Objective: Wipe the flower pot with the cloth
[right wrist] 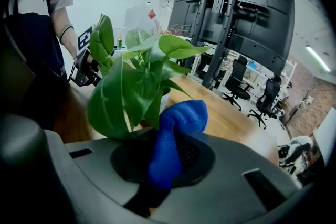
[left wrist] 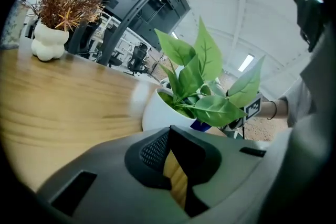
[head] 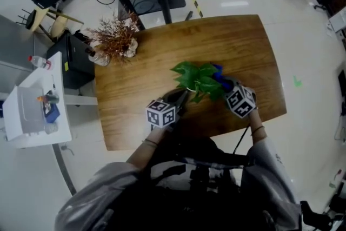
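Observation:
The flower pot [left wrist: 155, 110] is white, holds a green leafy plant [head: 195, 79], and stands near the front middle of the wooden table [head: 162, 57]. From above, leaves hide most of the pot. My right gripper [right wrist: 169, 150] is shut on a blue cloth [right wrist: 181, 115], held up against the pot's right side under the leaves; the blue cloth [head: 218, 70] shows there from above too. My left gripper [left wrist: 170, 135] sits just short of the pot's near left side, its jaws together with nothing between them.
A white vase of dried brown flowers [head: 112, 42] stands at the table's far left corner. Off the table's left edge are a black cabinet [head: 75, 59] and a white cart [head: 35, 108]. A tall screen stand [right wrist: 231, 8] rises beyond the table.

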`<action>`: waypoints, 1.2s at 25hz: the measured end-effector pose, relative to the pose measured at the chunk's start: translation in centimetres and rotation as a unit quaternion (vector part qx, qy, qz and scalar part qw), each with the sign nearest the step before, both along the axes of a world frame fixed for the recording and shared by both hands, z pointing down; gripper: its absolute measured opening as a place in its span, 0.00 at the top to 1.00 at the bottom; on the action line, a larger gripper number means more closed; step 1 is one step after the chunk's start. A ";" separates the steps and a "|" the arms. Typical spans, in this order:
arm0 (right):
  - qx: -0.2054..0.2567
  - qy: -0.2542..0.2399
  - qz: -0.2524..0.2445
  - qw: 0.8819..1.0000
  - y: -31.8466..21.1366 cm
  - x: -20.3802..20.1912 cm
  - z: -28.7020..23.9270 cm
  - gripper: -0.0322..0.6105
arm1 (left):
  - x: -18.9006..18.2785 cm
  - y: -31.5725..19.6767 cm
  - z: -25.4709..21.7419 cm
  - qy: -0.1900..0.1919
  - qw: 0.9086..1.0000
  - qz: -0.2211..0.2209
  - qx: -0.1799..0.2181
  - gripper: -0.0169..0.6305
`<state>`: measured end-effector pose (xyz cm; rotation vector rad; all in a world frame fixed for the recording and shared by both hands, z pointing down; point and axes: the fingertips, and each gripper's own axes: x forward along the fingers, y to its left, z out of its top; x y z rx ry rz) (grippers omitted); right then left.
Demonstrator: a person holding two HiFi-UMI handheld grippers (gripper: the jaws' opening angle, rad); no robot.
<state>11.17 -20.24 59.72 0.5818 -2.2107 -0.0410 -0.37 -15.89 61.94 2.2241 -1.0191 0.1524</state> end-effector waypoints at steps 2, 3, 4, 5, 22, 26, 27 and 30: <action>-0.013 -0.004 -0.019 1.000 0.1 -1.2 0.3 0.86 | -0.2 -0.3 -0.1 0.003 1.000 -0.004 0.000 0.96; -0.019 -0.010 -0.024 0.999 0.4 -1.7 0.4 0.86 | -0.4 -0.6 -0.2 0.003 1.000 -0.006 0.001 0.96; -0.025 -0.016 -0.027 0.999 0.8 -2.3 0.5 0.86 | -0.7 -0.8 -0.3 0.001 1.000 -0.008 0.003 0.96; -0.031 -0.024 -0.027 0.999 1.2 -2.8 0.6 0.86 | -1.0 -1.1 -0.4 -0.001 1.000 -0.011 0.006 0.96; -0.134 -0.164 0.127 0.969 5.4 -7.1 3.8 0.86 | -4.7 -4.4 0.6 -0.026 0.998 -0.051 0.011 0.96; -0.144 -0.177 0.178 0.957 5.5 -6.0 3.4 0.86 | -4.9 -3.8 -0.2 -0.026 0.998 -0.047 0.022 0.96; -0.148 -0.185 0.196 0.952 5.7 -5.6 3.1 0.86 | -5.0 -3.6 -0.4 -0.027 0.998 -0.045 0.025 0.96; -0.156 -0.226 0.250 0.929 6.4 -4.6 2.1 0.86 | -5.5 -2.7 -1.0 -0.032 0.998 -0.035 0.034 0.96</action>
